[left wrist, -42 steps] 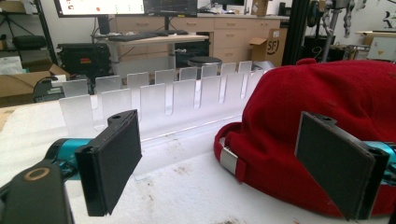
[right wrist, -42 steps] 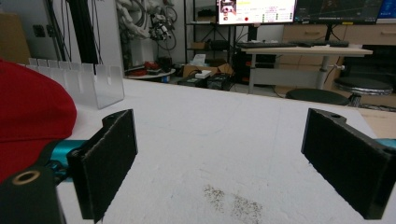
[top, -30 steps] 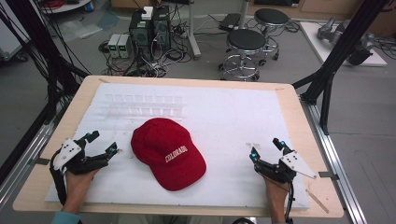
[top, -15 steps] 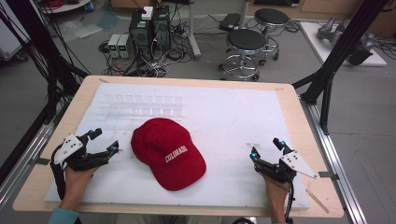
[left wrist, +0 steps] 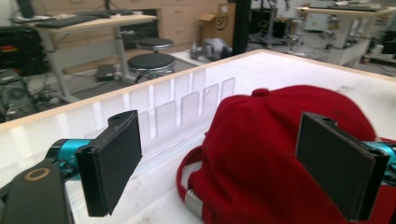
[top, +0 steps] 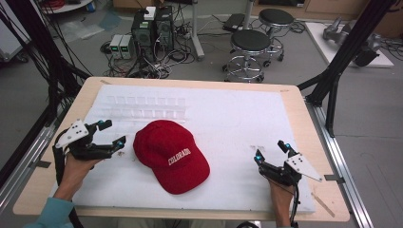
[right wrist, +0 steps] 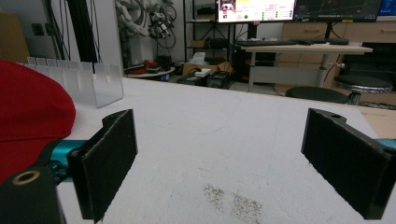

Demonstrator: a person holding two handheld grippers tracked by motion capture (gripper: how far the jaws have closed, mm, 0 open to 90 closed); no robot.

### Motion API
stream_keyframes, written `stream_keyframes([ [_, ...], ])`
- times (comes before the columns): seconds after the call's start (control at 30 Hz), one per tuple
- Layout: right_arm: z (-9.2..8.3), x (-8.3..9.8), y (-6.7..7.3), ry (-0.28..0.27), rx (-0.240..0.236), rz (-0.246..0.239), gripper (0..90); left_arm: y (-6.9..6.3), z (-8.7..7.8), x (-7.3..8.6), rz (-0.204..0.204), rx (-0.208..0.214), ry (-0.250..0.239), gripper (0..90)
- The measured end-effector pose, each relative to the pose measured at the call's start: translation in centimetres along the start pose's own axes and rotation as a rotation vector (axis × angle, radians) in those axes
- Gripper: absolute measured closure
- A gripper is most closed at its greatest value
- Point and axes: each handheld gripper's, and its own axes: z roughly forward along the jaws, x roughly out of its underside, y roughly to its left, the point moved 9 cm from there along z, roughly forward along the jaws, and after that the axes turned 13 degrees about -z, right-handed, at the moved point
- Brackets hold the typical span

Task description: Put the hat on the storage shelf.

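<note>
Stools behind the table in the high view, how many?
2. One stool stands just beyond the table's far edge; the other stool is farther back, to its right. More may lie outside the frame.

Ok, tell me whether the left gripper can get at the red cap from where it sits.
Probably yes. The left gripper is open beside the red cap, jaws facing its rear, with only bare white mat between them.

High view overhead, facing forward-down; gripper views low, close; share red cap (top: 170, 155).
</note>
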Motion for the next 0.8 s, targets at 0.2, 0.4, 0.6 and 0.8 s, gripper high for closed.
stream_keyframes([
  [0.2, 0.0, 0.0, 0.0, 0.000, 0.001, -0.002, 9.5, -0.2, 2.1, -1.7, 0.013, 0.066, 0.070, 15.1],
  [0.4, 0.0, 0.0, 0.0, 0.001, 0.001, -0.001, 9.5, -0.5, 3.8, -2.6, 0.039, 0.091, 0.096, 15.8],
  [0.6, 0.0, 0.0, 0.0, 0.002, 0.004, 0.002, 9.6, -0.5, 5.4, -2.1, 0.016, 0.132, 0.161, 16.0],
  [0.8, 0.0, 0.0, 0.0, 0.001, 0.004, -0.003, 9.5, -0.4, 6.7, -1.1, 0.018, 0.130, 0.195, 15.4],
])
